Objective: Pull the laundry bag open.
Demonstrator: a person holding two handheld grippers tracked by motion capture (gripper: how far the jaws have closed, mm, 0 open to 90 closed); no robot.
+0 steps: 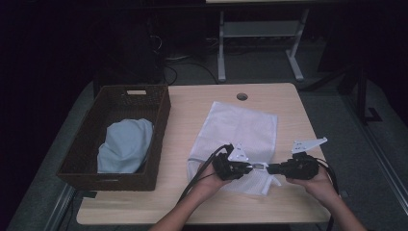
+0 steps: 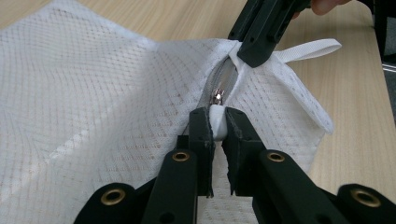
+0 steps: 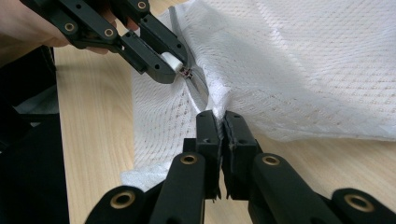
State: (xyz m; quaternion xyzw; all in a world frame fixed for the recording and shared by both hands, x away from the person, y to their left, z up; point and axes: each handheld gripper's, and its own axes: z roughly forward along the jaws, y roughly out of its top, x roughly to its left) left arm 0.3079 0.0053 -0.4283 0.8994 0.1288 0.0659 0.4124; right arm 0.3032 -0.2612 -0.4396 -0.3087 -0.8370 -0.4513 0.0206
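Lying flat on a light wooden table point(image 1: 288, 202) in a dim room, a white mesh laundry bag point(image 1: 240, 130) spreads across the middle and right of the tabletop, its near edge lifted. To its left stands a dark woven wicker basket point(image 1: 159, 144) holding a pale blue folded cloth point(image 1: 125, 144). Beyond the table a grey floor and white desk legs point(image 1: 221, 48) show. The bag is fine netting with a grey zipper point(image 2: 224, 79) and a white ribbon loop point(image 2: 313, 49). Both forearms come in low and the hands face each other. The left gripper point(image 2: 218, 123) is clamped on the white zipper tab point(image 2: 217, 125); the right gripper point(image 3: 221, 122) is clenched on the bag's mesh edge beside the zipper.
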